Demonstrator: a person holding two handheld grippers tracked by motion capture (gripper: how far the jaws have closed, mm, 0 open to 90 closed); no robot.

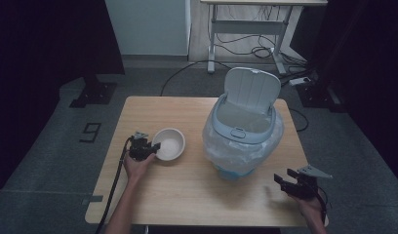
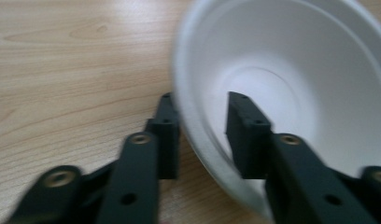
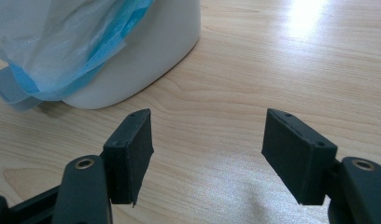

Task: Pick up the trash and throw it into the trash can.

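A white foam bowl [image 1: 170, 144] [image 2: 296, 70] stands empty on the left half of the wooden table [image 1: 187, 195]. My left gripper [image 1: 153, 146] [image 2: 200, 96] straddles the bowl's near rim. One pad lies against the outer wall and the other reaches inside, so the jaws stand narrowly shut on the rim. At the table's front right corner, my right gripper [image 1: 282, 175] [image 3: 207, 116] is open and holds nothing between its pads. It points toward the base of a pale blue bin [image 1: 243, 131] [image 3: 132, 60].
The bin is lined with a clear plastic bag, and its lid [image 1: 250, 87] stands raised at the back. A white desk frame with cables [image 1: 250, 34] stands on the floor beyond the table. Bare wood lies between the bowl and the bin.
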